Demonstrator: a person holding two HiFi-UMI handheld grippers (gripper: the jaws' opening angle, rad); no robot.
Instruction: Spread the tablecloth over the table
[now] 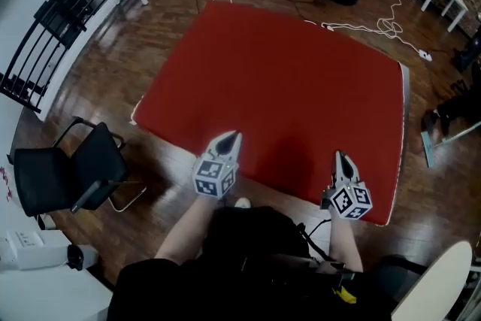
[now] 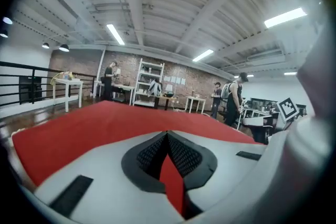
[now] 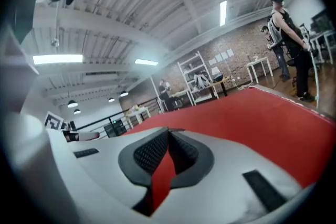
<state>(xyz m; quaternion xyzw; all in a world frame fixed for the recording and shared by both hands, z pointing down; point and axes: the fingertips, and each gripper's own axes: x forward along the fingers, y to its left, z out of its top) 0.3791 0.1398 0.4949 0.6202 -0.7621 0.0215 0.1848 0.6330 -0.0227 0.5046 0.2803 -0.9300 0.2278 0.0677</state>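
Left gripper [image 1: 232, 137] and right gripper [image 1: 340, 158] at near edge, each claw pinching thin fold of red tablecloth [image 1: 285, 79]. Cloth lies flat over most of table [image 1: 405, 86]; pale strip bare along near and right edges. Far side looks covered. Judged nearly done; left: pull square, release

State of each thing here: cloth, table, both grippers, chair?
Red fabric tablecloth: spread out, pinched by both grippers.
White table: nearly covered, thin strip bare at right.
Left gripper: fingers shut on the tablecloth.
Right gripper: fingers shut on the tablecloth.
Black office chair: upright, empty.
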